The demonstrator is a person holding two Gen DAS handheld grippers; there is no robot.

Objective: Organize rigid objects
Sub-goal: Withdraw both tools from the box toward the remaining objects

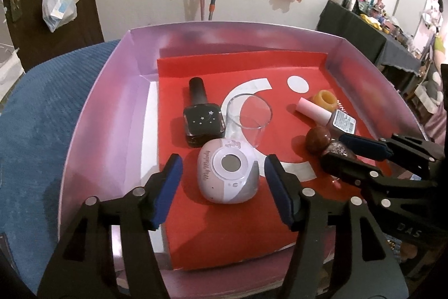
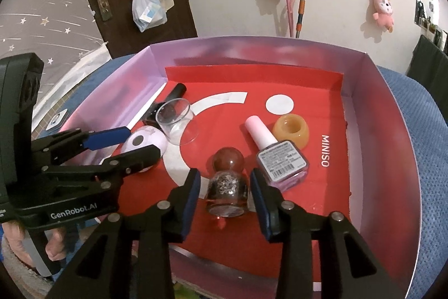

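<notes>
— Two tools over the tray [image 1: 92, 114]. The left tool [image 1: 224, 189] stands wide, pads either side of the pink gadget [image 1: 228, 173] but clear of it; nothing held.

— And the right tool [image 2: 225, 198]?

— Narrower, straddling the glitter bottle [image 2: 226, 187], with small gaps showing at both pads. I'd say it grips nothing either.

— What might go wrong?

— The glass [image 1: 249, 116] stands just behind the gadget; a push forward could tip it. The black bottle [image 1: 203, 116] lies just left of it. On the right, the pink bottle [image 2: 277, 156] lies nearly touching the glitter one, so the outer pad could snag it.

— Which way does the glitter bottle point?

— It lies flat, long axis front to back, round brown cap toward the far wall.
</notes>
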